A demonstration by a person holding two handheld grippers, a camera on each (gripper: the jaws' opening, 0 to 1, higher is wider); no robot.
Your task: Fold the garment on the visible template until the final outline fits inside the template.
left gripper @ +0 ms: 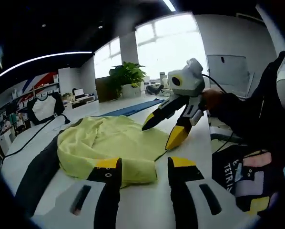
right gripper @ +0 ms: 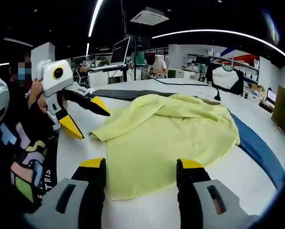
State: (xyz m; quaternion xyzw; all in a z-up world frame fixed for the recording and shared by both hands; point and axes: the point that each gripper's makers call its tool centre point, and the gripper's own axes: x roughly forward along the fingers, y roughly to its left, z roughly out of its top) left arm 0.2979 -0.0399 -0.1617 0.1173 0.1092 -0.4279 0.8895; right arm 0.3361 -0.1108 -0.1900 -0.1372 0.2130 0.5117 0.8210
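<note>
Between the yellow-tipped jaws of the left gripper (left gripper: 145,164), spread apart and holding nothing, lies the near folded edge of the yellow garment (left gripper: 109,140); whether the tips touch the cloth cannot be told. Across from it, seen in the left gripper view, the right gripper (left gripper: 165,131) hangs over the garment's far side, jaws parted, nothing between them, one tip close to the cloth's edge.

Right gripper view: own jaws likewise spread and empty, tips over the near hem of the garment (right gripper: 166,131). Left gripper (right gripper: 87,119) enters from the left, jaws apart, just beside a corner of cloth that points toward it.

Garment lies rumpled and partly folded on the white table (left gripper: 147,200). A dark strip (left gripper: 37,174) runs along one side of it, a blue strip (right gripper: 257,148) along the other. A black cable (right gripper: 190,85) crosses the table beyond. A potted plant (left gripper: 127,76) stands by the windows; a person's patterned sleeve (right gripper: 23,157) shows at the left.
</note>
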